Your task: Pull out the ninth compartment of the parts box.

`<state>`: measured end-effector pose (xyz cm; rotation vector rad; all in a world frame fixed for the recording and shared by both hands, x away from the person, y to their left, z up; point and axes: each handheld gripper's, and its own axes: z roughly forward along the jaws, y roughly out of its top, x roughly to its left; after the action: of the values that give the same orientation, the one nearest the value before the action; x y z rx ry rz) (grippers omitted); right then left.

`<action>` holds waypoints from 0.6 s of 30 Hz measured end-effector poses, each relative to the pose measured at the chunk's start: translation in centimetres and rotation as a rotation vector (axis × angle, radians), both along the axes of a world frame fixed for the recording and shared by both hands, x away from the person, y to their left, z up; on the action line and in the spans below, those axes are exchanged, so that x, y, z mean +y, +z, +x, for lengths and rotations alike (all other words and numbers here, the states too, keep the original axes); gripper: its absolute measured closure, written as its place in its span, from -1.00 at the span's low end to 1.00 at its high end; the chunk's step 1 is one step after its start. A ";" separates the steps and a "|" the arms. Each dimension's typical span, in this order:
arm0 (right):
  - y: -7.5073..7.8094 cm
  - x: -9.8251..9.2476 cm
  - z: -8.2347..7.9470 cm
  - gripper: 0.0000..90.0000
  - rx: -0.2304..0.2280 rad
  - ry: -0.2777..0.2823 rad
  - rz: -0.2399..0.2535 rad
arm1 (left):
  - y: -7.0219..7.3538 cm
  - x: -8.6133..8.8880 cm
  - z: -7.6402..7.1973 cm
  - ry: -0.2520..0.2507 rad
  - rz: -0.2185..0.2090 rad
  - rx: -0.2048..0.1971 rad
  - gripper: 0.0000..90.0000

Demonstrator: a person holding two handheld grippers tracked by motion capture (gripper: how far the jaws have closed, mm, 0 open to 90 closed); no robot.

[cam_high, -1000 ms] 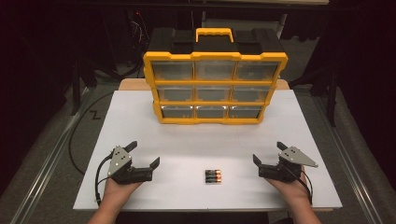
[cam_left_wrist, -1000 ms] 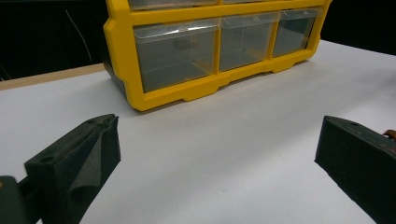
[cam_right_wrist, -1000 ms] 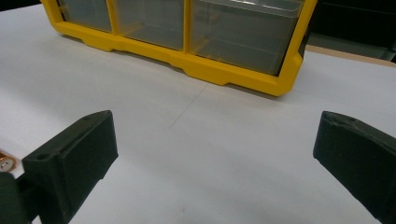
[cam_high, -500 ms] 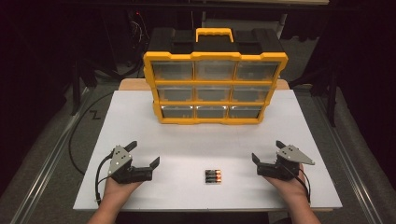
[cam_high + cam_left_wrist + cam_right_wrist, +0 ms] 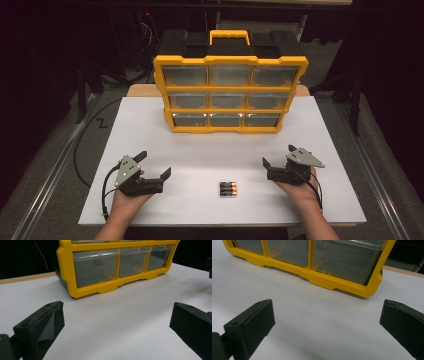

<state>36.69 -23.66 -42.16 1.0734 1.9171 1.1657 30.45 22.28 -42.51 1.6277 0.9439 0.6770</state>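
Three batteries (image 5: 228, 188), seemingly copper-topped, side by side, flat on the white table's (image 5: 210, 150) near edge

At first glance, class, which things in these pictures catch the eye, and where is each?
The yellow drawer cabinet stands at the far middle of the white table. A small pack of batteries lies near the front edge, between the left tool and right tool, both open.

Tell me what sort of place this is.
Probably a lab or workshop bench set up for recording: a white table in a dark room, a yellow drawer organizer, batteries, and cables on the floor.
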 end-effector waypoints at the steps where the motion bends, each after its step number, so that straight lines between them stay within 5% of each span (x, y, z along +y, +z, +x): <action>1: 0.0 0.0 0.0 -0.98 0.000 0.000 0.000 | 0.0 0.0 0.0 0.000 0.004 -0.001 -1.00; 18: 0.3 0.6 3.2 -0.97 -0.026 -0.061 0.014 | -0.1 0.0 0.2 0.040 0.024 0.000 -0.99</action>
<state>39.89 -23.08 -41.91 1.1111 1.8458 1.1555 30.64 22.33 -42.58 1.6333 0.9734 0.7180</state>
